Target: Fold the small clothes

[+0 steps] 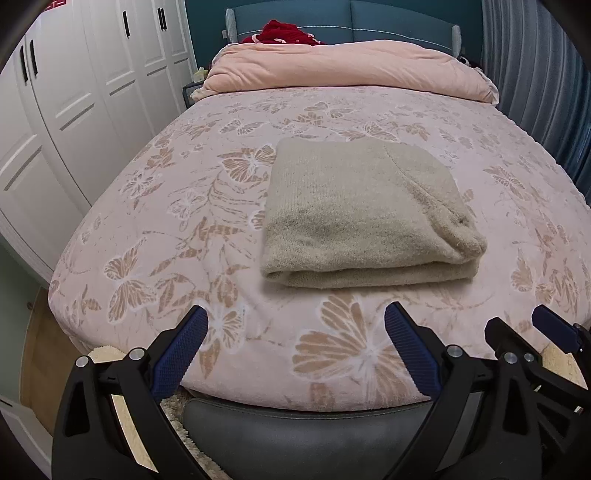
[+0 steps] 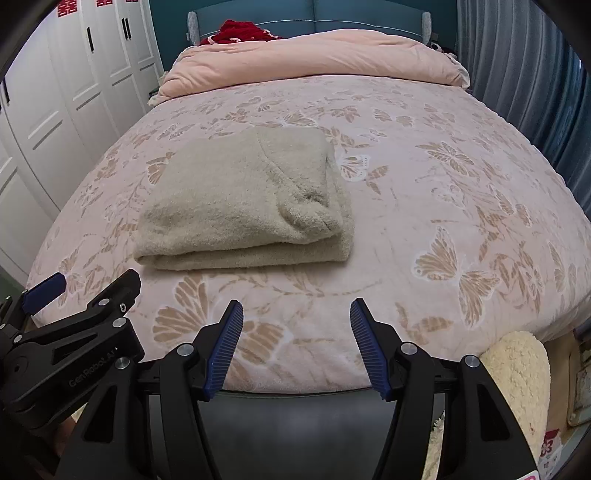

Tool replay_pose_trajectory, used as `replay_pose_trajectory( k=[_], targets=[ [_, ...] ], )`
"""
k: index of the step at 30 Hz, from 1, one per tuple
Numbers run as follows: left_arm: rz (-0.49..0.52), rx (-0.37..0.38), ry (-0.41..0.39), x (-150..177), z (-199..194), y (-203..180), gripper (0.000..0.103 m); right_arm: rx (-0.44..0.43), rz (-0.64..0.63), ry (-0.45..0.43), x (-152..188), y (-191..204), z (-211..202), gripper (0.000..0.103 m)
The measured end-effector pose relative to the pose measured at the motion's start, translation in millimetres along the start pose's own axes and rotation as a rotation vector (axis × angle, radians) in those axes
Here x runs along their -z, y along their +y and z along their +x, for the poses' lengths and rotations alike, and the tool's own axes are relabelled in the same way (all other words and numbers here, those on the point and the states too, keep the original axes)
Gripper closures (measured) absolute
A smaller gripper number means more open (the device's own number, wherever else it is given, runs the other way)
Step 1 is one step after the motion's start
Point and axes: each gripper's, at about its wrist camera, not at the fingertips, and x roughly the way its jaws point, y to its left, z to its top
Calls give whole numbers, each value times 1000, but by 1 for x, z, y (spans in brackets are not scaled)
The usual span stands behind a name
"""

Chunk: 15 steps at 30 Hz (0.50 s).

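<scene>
Both grippers (image 1: 295,343) (image 2: 297,343) apart, seemingly clear of sweater (image 1: 365,214).

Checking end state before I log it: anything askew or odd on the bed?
Nothing stands out. The beige sweater lies folded flat on the bedspread; its right edge is a little lumpy. Both the left tongs and right tongs are open and clear of it.

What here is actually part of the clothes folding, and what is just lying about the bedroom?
Part of the job:
- beige sweater, folded on the bed
- left gripper, open
- right gripper, open

Just lying about:
- pink duvet at the headboard end
- red garment behind it
- white wardrobe
- curtain
</scene>
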Motion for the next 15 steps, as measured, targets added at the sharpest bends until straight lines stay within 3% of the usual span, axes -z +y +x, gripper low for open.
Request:
replay_pose_trajectory(
  k=[15],
  targets=[
    [-4,2,1,1,-1,-2,12,17,5,-6,1,5,-2,44]
  ],
)
